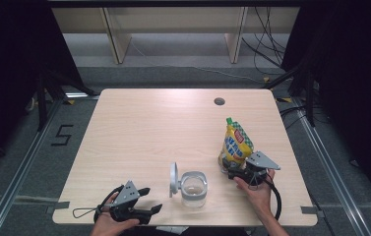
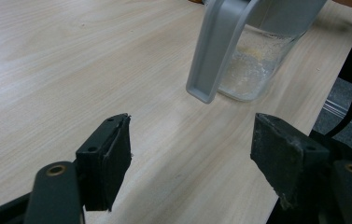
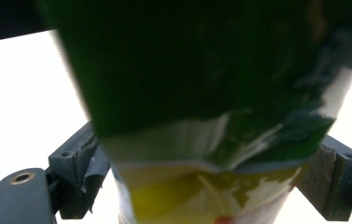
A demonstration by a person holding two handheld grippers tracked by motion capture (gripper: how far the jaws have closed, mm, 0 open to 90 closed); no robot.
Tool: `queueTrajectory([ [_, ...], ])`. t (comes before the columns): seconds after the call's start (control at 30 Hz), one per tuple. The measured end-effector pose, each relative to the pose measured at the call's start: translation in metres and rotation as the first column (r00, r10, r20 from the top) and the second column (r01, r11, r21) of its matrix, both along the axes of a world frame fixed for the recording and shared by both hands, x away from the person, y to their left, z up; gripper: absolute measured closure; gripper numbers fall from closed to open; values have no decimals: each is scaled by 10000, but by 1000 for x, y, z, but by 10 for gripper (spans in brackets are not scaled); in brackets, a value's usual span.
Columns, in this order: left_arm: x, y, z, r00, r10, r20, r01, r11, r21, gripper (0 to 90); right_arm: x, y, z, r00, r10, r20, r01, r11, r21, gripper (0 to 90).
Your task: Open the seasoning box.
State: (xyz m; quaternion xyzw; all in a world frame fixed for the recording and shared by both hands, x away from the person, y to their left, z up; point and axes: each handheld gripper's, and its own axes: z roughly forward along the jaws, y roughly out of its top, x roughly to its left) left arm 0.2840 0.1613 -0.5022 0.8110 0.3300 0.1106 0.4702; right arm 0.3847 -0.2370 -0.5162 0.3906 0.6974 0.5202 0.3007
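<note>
Your right gripper (image 1: 235,173) clasps the upright pouch (image 1: 235,142) at its base, the open jug (image 1: 193,188) lying at its nine o'clock, nearer than your empty, spread left gripper (image 1: 148,200).

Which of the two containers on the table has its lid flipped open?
The clear container near the table's front edge: its grey lid stands up at its left side. The yellow pouch between the right tongs has its green cap on.

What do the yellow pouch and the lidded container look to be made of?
Yellow pouch: probably flexible printed plastic film, glossy, creased, with a green cap. Container: clear, rigid-looking plastic or glass, whitish residue showing through its wall; its flipped-up lid looks like matte grey plastic.
</note>
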Motion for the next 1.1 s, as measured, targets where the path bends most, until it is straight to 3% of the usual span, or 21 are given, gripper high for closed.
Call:
queueTrajectory([
  [0.1,0,1,1,10000,14,-56,-14,10000,8,283,4,-1,0,9994,197,286,-192,9997,-163,155],
  [0.3,1,0,1,10000,7,-40,-6,9999,166,283,3,1,0,9999,60,150,-59,10000,-29,152],
  [0.33,0,-1,0,10000,38,-58,-38,10000,4,283,3,1,1,10000,36,71,-37,10000,41,152],
  [0.37,0,-1,0,10000,-25,-44,25,10000,-26,283,6,0,1,9993,114,366,-107,9998,-196,153],
  [0.43,0,-1,1,9999,-102,2,102,9999,10,283,6,2,0,9984,18,557,-11,9999,-113,157],
  [0.5,0,-2,0,9998,-35,-171,34,10000,-66,283,6,2,0,9988,58,481,-53,9999,-113,159],
  [0.57,0,-1,1,9999,-121,-57,121,9999,21,283,4,4,1,9999,-46,157,45,9999,112,169],
  [0.7,0,-2,1,10000,-73,-61,73,10000,43,283,5,5,0,9997,124,229,-129,9997,226,212],
  [0.8,-1,-1,1,9999,-114,-79,114,9999,16,283,8,2,0,9985,284,461,-283,9996,-41,228],
  [0.9,0,0,1,9999,-165,-18,165,9998,65,283,6,3,1,9996,151,254,-151,9999,-14,253],
  [0.93,-1,-1,1,9999,-6,-148,4,9999,-102,283,5,4,2,9999,97,52,-98,9999,96,269],
  [0.97,0,0,1,9999,-42,-107,42,10000,66,283,7,3,2,9992,234,313,-231,9997,-93,276],
  [1.03,1,1,1,9999,-125,-38,126,9999,90,283,4,5,4,10000,11,61,-10,9999,-161,286],
  [1.1,0,0,1,10000,-75,-38,75,9999,-68,284,2,7,5,9999,-94,99,96,9997,-232,294],
])
